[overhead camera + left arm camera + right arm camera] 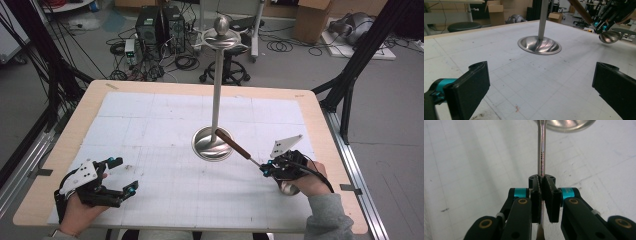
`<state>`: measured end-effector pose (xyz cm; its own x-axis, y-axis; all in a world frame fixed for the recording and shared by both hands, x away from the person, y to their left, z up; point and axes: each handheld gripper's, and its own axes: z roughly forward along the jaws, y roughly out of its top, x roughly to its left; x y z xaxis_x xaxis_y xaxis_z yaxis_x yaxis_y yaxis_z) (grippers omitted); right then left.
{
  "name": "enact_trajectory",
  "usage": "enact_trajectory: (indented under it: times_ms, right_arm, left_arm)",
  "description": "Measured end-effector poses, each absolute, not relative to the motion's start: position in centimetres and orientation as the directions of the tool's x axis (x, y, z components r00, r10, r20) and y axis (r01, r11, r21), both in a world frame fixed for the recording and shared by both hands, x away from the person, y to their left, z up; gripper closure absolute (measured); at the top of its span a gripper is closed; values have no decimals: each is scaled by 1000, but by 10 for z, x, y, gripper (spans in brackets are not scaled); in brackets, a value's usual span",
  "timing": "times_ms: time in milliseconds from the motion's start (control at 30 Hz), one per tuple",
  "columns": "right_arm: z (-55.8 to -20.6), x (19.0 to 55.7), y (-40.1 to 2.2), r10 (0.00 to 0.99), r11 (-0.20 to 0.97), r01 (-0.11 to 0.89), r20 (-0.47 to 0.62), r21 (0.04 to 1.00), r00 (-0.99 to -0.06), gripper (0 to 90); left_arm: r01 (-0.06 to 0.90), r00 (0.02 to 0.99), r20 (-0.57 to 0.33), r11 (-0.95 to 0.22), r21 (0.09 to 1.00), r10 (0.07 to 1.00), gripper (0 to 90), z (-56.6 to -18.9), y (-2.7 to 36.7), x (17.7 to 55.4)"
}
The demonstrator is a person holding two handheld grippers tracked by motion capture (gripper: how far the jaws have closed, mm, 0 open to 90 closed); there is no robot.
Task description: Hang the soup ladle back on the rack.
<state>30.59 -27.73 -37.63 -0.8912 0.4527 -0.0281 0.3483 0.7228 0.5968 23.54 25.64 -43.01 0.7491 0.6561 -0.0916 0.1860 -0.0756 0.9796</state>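
Observation:
A steel ladle with a brown wooden handle (232, 143) is lifted off the white mat at the right, its handle slanting toward the stand. My right gripper (266, 168) is shut on its thin metal shaft (541, 152), close to the bowl (566, 124). The bowl (288, 189) hangs under the hand, and from the left gripper view the bowl (610, 37) hovers just above the mat. My left gripper (124, 175) rests at the front left, open, with bare mat between its pads (470, 87).
A metal stand rises mid-table: a round dished base (212, 144), a tall pole (217, 85) and a knobbed top (221, 31). The white gridded mat (165, 125) covers a wooden table (60, 150). Cables, a stool and boxes lie on the floor beyond.

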Motion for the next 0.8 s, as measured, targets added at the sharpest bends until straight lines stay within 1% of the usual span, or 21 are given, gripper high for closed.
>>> enact_trajectory:
  times_ms: [133,300,800]
  right_arm:
    - [-372,305,-285,462,671,342,-10,658,-887,849]
    - [-365,303,-292,479,619,332,-8,711,-878,848]
    - [-355,301,-303,459,508,280,19,814,-888,848]
  left_arm:
    - [186,750,-90,-79,979,655,18,-430,256,236]
    - [187,750,-90,-79,979,656,17,-430,256,236]
    - [182,754,-90,-75,980,650,17,-430,256,235]
